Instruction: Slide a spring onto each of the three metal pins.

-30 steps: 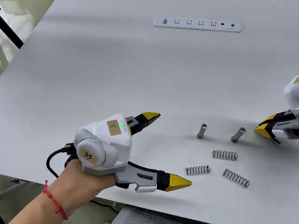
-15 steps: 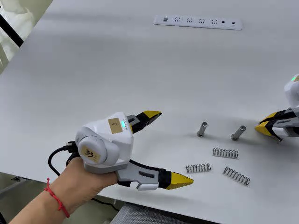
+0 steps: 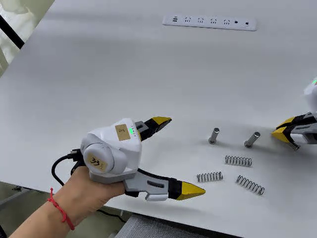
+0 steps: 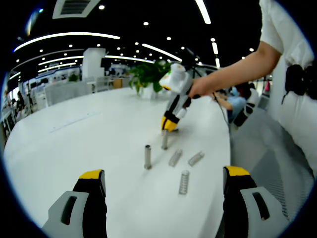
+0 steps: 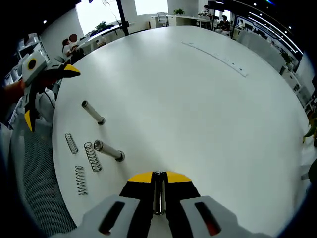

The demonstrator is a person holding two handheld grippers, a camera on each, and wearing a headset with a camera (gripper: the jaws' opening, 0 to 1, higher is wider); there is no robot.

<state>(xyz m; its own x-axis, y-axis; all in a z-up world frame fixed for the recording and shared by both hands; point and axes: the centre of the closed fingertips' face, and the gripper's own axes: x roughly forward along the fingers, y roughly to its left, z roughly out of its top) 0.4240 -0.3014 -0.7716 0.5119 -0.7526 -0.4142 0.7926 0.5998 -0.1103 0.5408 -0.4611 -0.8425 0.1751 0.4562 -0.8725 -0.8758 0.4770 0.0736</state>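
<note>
Two metal pins stand on the white table, one to the left of the other. Three springs lie in front of them: the nearest to me on the left, one in the middle and one on the right. My left gripper is open and holds nothing, to the left of the springs. My right gripper is at the right edge, shut on a third metal pin that lies between its yellow tips. In the left gripper view the pins and springs lie ahead of the open jaws.
A white power strip lies at the far side of the table. The table's near edge runs just under my left gripper. Bare tabletop spreads to the left and behind the pins.
</note>
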